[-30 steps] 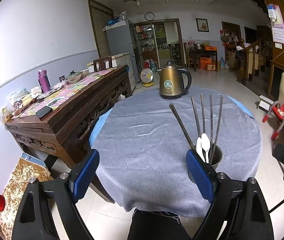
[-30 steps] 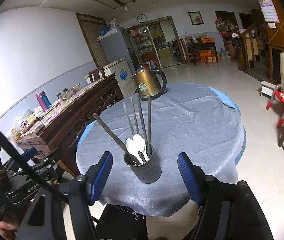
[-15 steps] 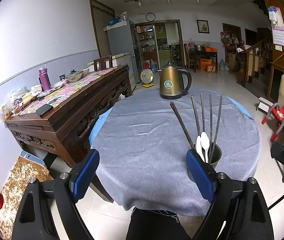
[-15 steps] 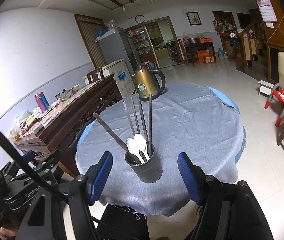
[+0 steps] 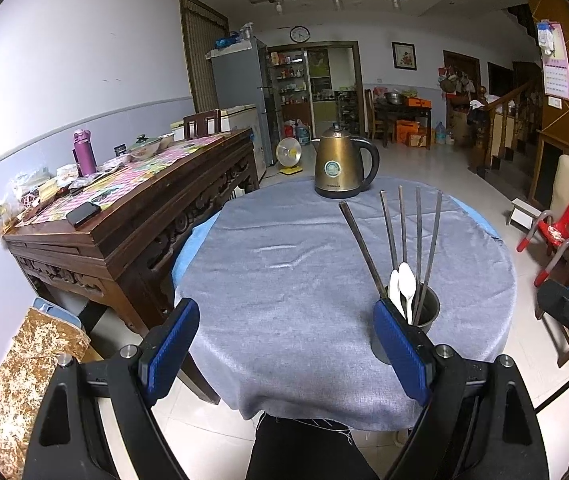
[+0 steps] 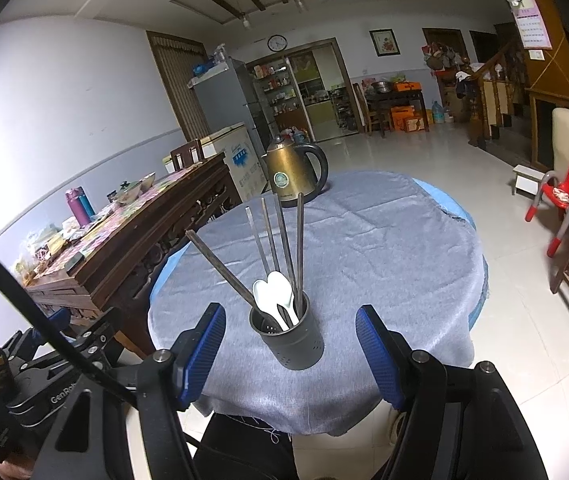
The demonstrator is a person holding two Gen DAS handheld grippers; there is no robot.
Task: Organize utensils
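Both grippers hang off the near edge of the round table [image 6: 384, 240], and the utensil holder [image 6: 290, 338] stands close to that edge on the grey cloth. The right gripper [image 6: 290, 354] has its jaws spread wide with nothing between the pads, and the holder sits dead centre in the gap, a little way ahead of the fingertips. The left gripper [image 5: 284, 348] is just as wide open and empty — the holder peeks out behind its right finger, off to that side.

Inside the holder: dark chopsticks [image 6: 280, 236] fanning upward, one leaning far left, and two white spoons [image 6: 274, 294] with bowls up. The chopsticks look thin, stiff, light and probably slick, so a pinch low on a shaft, just above the rim, seems safest. The spoons appear ceramic — smooth, likely chippable. The holder itself looks like rigid perforated metal, top-heavy with that load, best taken around its mid-body. A brass kettle [image 6: 294, 176] stands at the far side.
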